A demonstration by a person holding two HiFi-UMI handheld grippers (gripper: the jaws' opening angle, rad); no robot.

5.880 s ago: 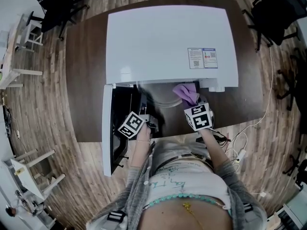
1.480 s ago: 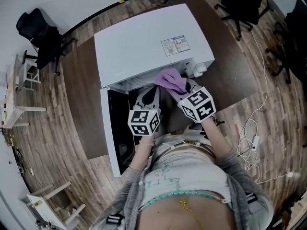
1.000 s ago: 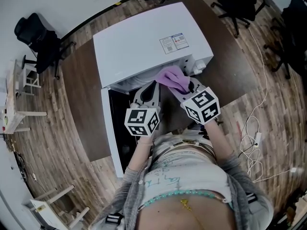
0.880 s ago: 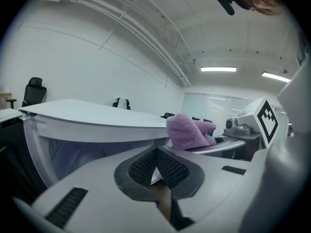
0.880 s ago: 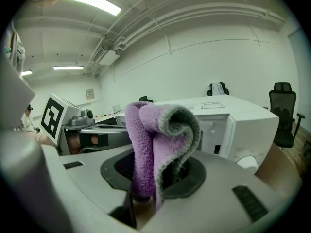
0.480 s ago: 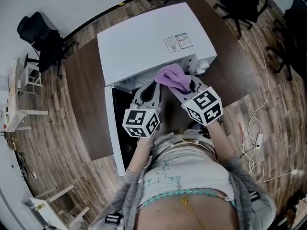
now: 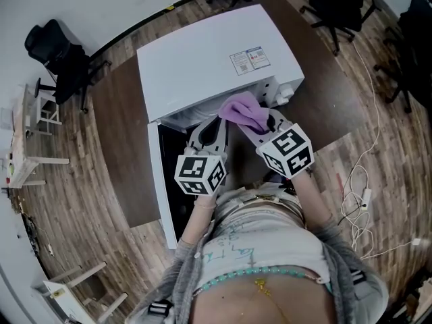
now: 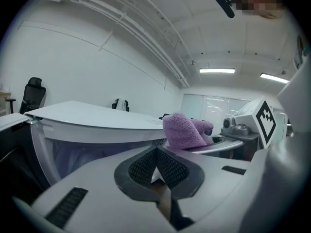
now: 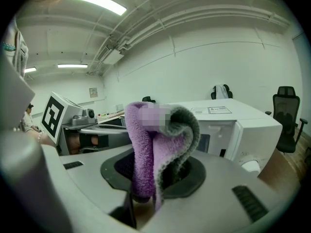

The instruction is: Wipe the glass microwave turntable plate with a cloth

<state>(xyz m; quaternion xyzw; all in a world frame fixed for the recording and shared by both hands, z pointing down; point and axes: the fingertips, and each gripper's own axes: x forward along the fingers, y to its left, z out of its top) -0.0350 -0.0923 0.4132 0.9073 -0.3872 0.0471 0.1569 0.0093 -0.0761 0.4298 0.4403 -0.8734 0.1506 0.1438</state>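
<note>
Jaws on the right gripper pinched the cloth; the left gripper's were shut, apparently empty. Both pointed into the open microwave, the cloth at its mouth. The plate probably lay straight ahead inside, though its glass didn't show.

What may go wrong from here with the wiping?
1. The left gripper seems to pinch only the rim of the plate; pressing with the cloth might tip it or make it slip.
2. The right gripper holds the cloth by one fold, so it might pull out.
</note>
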